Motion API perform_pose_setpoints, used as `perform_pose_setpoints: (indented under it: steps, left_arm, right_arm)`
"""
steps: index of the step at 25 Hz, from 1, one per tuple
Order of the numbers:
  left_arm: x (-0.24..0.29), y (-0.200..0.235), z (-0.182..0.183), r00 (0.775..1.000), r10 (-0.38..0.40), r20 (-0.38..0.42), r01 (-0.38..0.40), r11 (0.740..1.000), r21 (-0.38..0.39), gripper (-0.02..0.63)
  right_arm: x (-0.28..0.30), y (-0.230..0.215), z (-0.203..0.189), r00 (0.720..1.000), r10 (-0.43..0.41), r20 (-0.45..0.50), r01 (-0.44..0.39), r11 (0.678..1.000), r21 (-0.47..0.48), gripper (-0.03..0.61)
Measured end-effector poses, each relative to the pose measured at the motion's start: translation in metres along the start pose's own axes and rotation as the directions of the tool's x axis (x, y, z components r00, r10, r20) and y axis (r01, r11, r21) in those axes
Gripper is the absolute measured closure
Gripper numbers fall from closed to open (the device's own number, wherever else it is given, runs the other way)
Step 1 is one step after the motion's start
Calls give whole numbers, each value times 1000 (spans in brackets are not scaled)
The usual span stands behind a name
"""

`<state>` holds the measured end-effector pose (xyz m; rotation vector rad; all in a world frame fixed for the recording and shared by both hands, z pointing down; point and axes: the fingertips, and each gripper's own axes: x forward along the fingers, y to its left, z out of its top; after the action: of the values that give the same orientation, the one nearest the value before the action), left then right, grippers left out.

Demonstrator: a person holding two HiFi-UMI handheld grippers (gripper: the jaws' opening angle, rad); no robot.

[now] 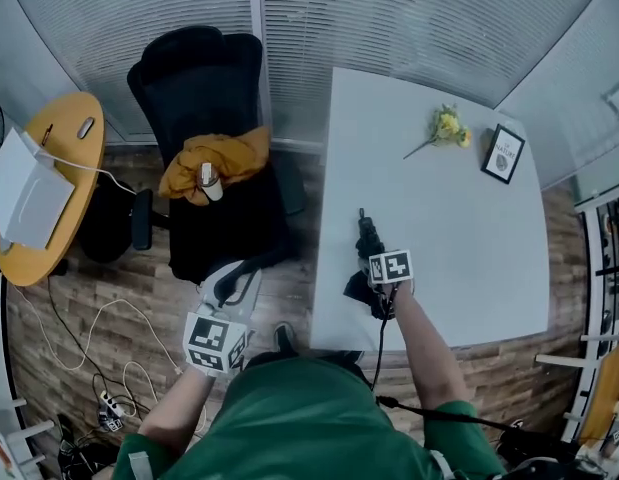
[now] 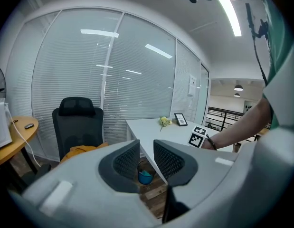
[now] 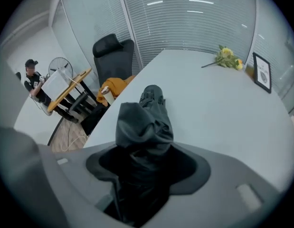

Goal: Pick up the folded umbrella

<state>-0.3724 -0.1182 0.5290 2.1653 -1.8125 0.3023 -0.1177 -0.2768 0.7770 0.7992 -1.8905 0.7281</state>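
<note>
You have one folded umbrella (image 3: 144,127): black, its fabric crumpled and bunched. It lies lengthwise on the white tabletop (image 1: 459,248), near the left edge on your side. Your right claw (image 3: 147,172) points steeply down, spread wide around it. Your left claw (image 2: 146,161) hangs beside the tabletop, jaws slightly apart and empty. One yellow flower (image 1: 446,126) and one picture frame (image 1: 503,154) sit at the far end.

Head camera looks steeply down on the worktop (image 1: 459,228); left tongs (image 2: 147,152) camera sits beside it, right tongs (image 3: 149,156) camera close above; chair (image 1: 199,78) shared.
</note>
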Motion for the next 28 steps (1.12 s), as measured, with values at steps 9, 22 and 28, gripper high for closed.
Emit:
perform_pose_setpoints:
  steps: [9,22,28]
  left_arm:
    - [37,-83,13,999,-39,10,39,999,-16,515]
    - [57,-168,29,997,-70,36,70,998,5,515]
    - [57,-193,33,994,-100,45,99,995,21,515]
  right_arm:
    - [-72,-5,19,941,95,325,-90,995,-32,305]
    - [-191,-27,31,775,163,610,-156,986,-64,305]
    - [-243,-24,36,694,176,698,-166,983,-83,304]
